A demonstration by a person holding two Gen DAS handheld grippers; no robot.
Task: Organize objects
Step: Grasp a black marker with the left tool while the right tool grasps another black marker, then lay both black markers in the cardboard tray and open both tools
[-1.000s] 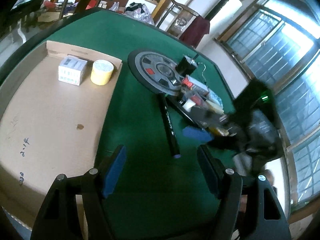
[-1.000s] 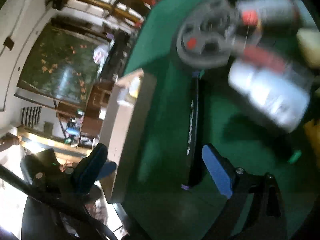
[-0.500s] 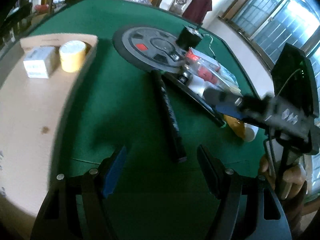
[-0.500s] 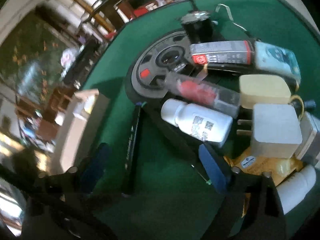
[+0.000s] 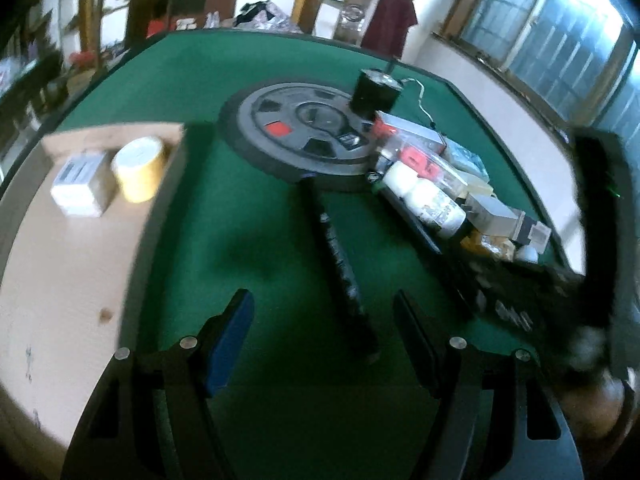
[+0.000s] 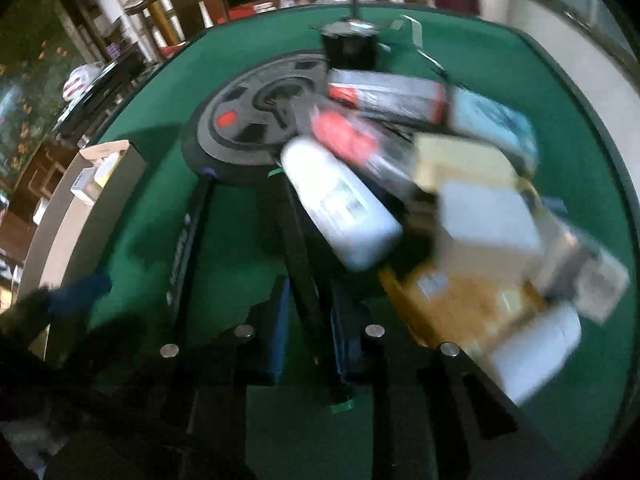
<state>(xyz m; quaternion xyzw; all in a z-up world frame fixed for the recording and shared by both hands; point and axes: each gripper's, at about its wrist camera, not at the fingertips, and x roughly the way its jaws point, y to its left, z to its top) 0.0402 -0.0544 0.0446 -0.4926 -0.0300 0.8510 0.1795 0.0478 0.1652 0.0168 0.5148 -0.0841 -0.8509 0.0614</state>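
On the green worktop (image 6: 248,224), the right gripper (image 6: 308,312) is closing on a thin black rod (image 6: 304,264) — keep it centred; left gripper (image 5: 320,344) gapes over another black stick (image 5: 336,256).

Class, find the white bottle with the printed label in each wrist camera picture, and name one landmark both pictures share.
Left wrist view: the white bottle lies right of centre, among the clutter just right of the grey disc.
Right wrist view: the white bottle lies at centre, blurred, above the closing jaws.
Shared landmark: the grey disc with its red patch, on the green table.
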